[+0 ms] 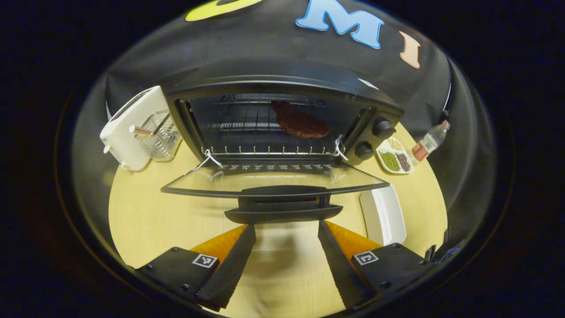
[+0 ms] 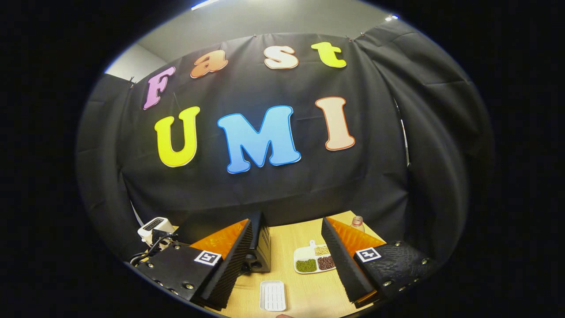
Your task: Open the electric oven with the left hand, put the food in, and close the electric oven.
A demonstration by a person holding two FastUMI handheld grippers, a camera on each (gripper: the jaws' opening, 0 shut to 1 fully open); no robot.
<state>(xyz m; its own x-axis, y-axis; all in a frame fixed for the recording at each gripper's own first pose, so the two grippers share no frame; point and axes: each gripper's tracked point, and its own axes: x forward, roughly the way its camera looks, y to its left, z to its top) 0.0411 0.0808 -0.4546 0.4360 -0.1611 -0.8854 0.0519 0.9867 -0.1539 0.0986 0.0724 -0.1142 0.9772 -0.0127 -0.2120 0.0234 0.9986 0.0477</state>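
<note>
The black electric oven (image 1: 282, 95) stands at the back of the table with its glass door (image 1: 273, 179) folded down flat toward me. A dark red slab of food (image 1: 300, 123) lies on the wire rack inside, right of centre. My left gripper (image 1: 287, 260) is open just in front of the door handle (image 1: 282, 204), with nothing between its fingers. In the right gripper view, my right gripper (image 2: 287, 265) is open and empty, held above the table and facing the wall. One black corner of the oven (image 2: 261, 247) shows just behind its left finger.
A white toaster (image 1: 128, 128) and a wire basket (image 1: 161, 132) stand left of the oven. Right of it are a sectioned dish of beans (image 1: 394, 155), a bottle (image 1: 429, 141) and an empty white tray (image 1: 383, 214). The right gripper view has the tray (image 2: 273, 295) and the dish (image 2: 314, 260).
</note>
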